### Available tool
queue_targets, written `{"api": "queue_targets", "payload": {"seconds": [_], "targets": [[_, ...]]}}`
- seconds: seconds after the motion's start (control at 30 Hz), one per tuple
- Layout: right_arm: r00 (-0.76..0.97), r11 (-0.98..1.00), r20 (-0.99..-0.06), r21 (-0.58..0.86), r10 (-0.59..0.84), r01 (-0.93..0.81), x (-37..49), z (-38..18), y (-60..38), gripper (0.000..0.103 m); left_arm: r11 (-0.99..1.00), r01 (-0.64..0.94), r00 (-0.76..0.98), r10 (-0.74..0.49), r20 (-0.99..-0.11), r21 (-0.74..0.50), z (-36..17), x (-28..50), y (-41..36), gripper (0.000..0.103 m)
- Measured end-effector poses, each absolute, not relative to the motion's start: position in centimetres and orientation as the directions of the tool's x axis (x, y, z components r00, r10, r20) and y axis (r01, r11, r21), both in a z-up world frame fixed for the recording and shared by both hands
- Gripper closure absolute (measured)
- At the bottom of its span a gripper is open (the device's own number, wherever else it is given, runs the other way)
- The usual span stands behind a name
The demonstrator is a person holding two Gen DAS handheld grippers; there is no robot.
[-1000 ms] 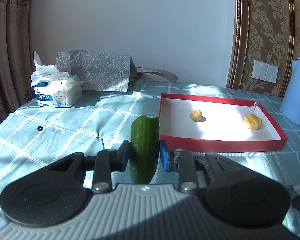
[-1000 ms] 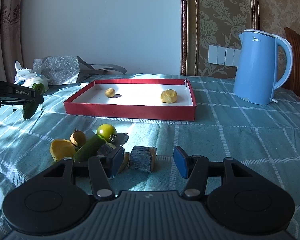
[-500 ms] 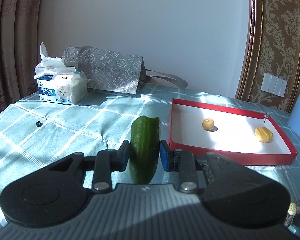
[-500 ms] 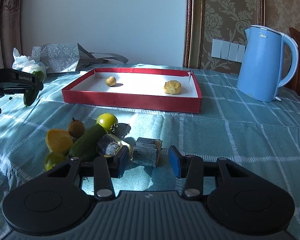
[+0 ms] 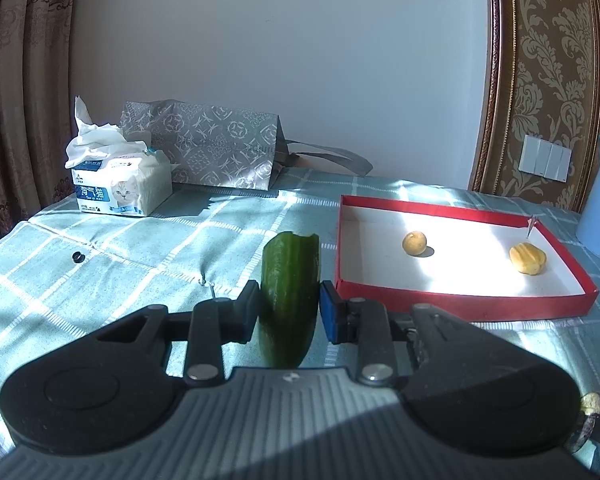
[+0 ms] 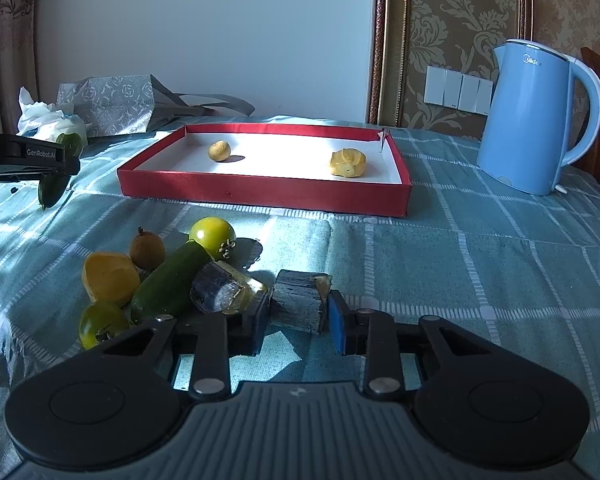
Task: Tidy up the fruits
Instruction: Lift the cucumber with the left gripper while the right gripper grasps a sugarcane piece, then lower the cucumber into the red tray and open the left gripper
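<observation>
My left gripper (image 5: 288, 306) is shut on a cut green cucumber piece (image 5: 290, 272), held upright above the cloth, left of the red tray (image 5: 460, 300). Inside the tray lie a small round yellow fruit (image 5: 414, 243) and a lumpy yellow fruit (image 5: 527, 258). In the right wrist view my right gripper (image 6: 298, 314) has both pads pressed on a grey sugarcane chunk (image 6: 300, 294) resting on the cloth. Left of it lie a second chunk (image 6: 220, 292), a whole cucumber (image 6: 168, 284), a green tomato (image 6: 212, 232), a brown fruit (image 6: 147, 249) and a yellow piece (image 6: 109, 278).
A blue kettle (image 6: 536, 120) stands at the right, beyond the tray. A tissue box (image 5: 120, 188) and a grey patterned bag (image 5: 220, 148) sit at the back left by the wall. Another green tomato (image 6: 100, 324) lies near the front left.
The right gripper's jaws have closed from wide apart onto the sugarcane chunk. The left wrist view has swung a little to the left; the cucumber piece stays gripped.
</observation>
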State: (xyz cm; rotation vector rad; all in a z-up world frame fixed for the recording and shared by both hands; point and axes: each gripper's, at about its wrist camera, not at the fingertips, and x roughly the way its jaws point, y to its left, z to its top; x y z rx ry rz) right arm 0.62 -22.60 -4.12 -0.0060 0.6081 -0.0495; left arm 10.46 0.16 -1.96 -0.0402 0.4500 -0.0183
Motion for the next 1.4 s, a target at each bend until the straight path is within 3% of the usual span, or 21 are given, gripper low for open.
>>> {"api": "queue_targets", "payload": {"seconds": [1.4], "targets": [[0.878,0.996,-0.477,0.085,0.033,0.008,-5.4,-0.2,-25.8,0.074,0.999,0.050,0.891,-0.044,-0.451,0.001,-1.8,11.0,-1.6,0.074]]}}
